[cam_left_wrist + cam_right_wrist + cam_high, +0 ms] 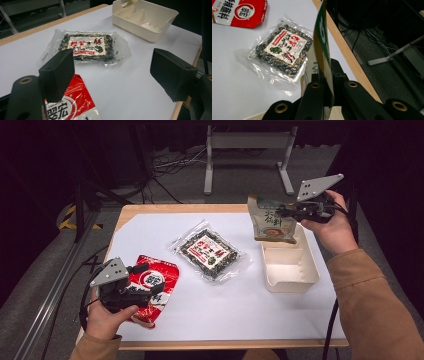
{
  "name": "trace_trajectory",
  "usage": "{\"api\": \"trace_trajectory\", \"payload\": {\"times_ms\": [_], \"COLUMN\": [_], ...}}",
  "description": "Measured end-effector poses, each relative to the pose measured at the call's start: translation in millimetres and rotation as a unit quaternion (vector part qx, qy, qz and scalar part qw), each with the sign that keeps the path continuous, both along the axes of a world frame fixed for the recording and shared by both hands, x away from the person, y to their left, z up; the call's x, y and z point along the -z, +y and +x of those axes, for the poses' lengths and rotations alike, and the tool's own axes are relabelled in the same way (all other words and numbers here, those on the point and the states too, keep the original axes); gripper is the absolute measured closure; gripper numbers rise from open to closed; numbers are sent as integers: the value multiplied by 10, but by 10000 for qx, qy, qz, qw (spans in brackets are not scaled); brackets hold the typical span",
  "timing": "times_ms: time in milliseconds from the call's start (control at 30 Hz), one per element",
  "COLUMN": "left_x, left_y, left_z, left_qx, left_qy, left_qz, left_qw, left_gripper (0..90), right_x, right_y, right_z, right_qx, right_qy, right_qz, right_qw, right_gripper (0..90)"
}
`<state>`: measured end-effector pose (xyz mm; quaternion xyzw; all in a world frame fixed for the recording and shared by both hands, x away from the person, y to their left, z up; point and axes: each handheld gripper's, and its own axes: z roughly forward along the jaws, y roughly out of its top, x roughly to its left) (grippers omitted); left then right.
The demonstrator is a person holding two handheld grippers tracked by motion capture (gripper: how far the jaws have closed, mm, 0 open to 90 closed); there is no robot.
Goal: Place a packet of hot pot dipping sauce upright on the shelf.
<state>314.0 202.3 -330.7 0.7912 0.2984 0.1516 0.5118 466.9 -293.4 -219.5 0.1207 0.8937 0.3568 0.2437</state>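
White table cover (210, 305): clear seaweed packet (210, 252) flat mid-table. Cream divided bin (292, 277) at right. Right gripper (286, 211) pinches green-tan pouch (270, 222) by its edge above the bin; thin grip, may slip or snag the divider. Left gripper (152, 290), jaws wide, empty over red packet (152, 282).

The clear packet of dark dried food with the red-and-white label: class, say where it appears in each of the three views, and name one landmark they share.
High view: the clear packet lies mid-table on the white sheet.
Left gripper view: upper centre, beyond the open jaws.
Right gripper view: left of centre, beside the held green pouch.
Shared landmark: the red packet.
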Motion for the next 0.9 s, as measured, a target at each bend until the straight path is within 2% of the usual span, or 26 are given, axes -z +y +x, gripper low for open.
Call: {"api": "trace_trajectory", "payload": {"times_ms": [467,667,900], "left_x": [55,90,86], "left_y": [-11,-20,-7], "left_z": [71,89,85], "left_qx": [-27,-18,-32], "left_qy": [96,155,175], "left_qz": [7,-3,-39], "left_qw": [10000,9999,9998], "left_gripper": [203,200,200], "right_x": [106,190,302], "right_y": [-275,-348,-370], "right_z": [241,288,346], "right_qx": [216,385,488], "right_qy": [-273,-456,-560], "right_qz": [-123,-50,-126], "right_qw": [9993,9982,9972], "right_gripper": [893,892,892]}}
